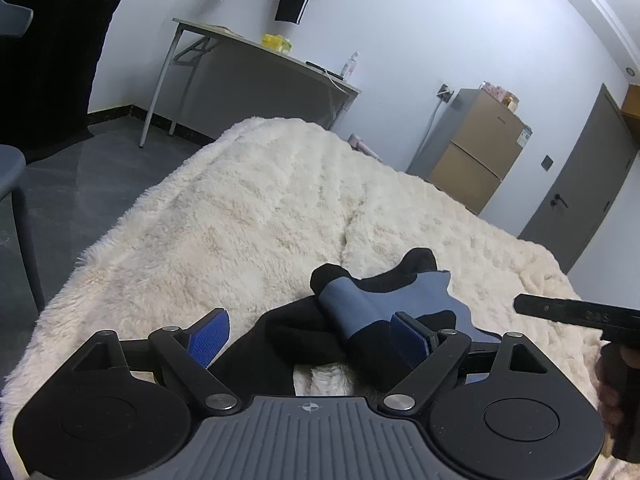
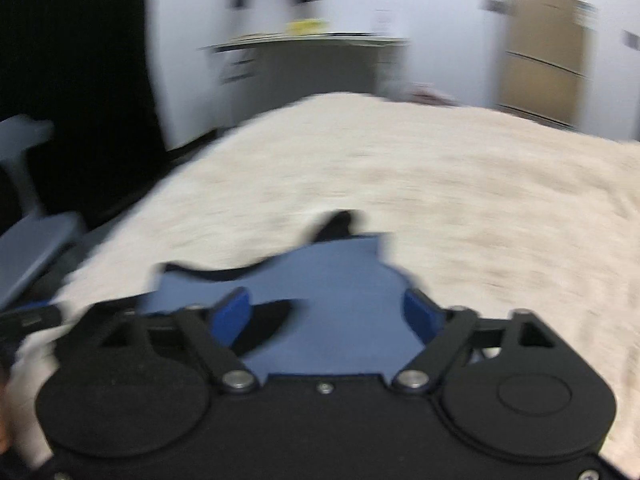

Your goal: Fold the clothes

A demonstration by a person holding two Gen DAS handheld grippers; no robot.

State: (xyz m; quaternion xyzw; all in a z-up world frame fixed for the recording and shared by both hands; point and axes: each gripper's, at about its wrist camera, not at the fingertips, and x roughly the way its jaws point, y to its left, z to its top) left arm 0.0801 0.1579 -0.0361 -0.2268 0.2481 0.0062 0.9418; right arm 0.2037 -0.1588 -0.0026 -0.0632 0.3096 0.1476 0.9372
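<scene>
Both jaws spread; only the left view shows the garment (image 1: 372,312) bunched.

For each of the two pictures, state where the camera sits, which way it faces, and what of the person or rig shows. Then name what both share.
Left wrist: on the left gripper, facing along open fingers over the black-and-blue garment; right gripper at the edge.
Right wrist: on the right gripper, open, blurred, same garment below.
Shared: cream blanket, desk, brown cabinet.
</scene>
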